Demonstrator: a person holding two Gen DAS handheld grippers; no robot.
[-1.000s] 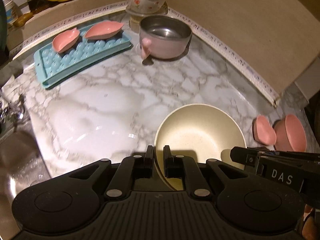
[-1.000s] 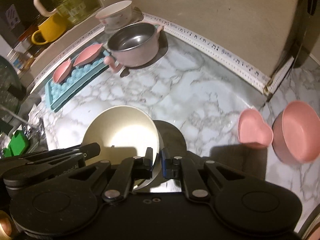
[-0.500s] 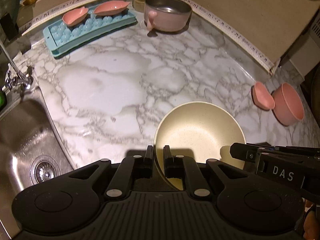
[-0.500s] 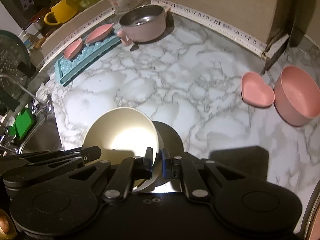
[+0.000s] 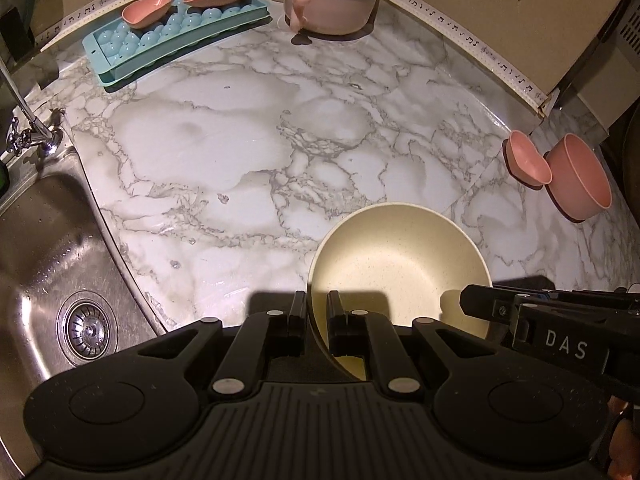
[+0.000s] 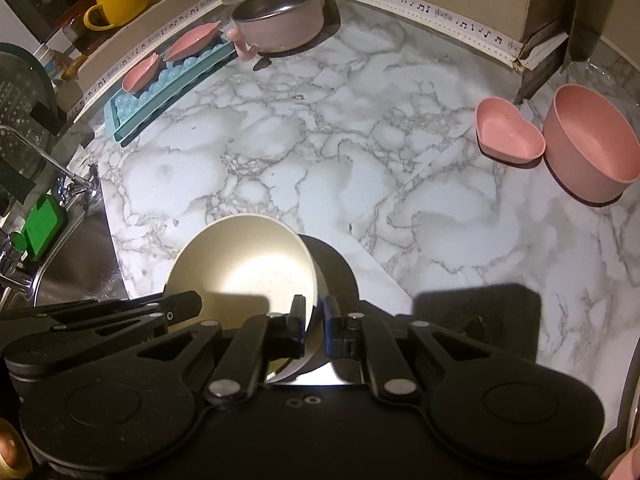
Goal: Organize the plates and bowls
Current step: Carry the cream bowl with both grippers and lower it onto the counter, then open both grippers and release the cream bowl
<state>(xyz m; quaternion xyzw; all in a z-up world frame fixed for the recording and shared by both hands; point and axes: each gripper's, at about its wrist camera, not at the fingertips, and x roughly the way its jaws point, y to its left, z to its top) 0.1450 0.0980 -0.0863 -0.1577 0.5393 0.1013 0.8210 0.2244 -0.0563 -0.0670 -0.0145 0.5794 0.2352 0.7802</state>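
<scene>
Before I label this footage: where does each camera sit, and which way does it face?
Left wrist: on the left gripper, looking steeply down at the counter and sink; its fingers clamp the cream bowl.
Right wrist: on the right gripper, looking steeply down at the pink bowl; its fingers clamp the cream bowl's other rim.
Shared: cream bowl, ice tray, pot.

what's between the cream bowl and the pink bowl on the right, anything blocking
Nothing visible blocks it. The cream bowl, gripped on its rim by both the left gripper and right gripper, faces bare marble counter up to the pink bowl. The heart dish sits just left of that bowl, beside the path.
</scene>
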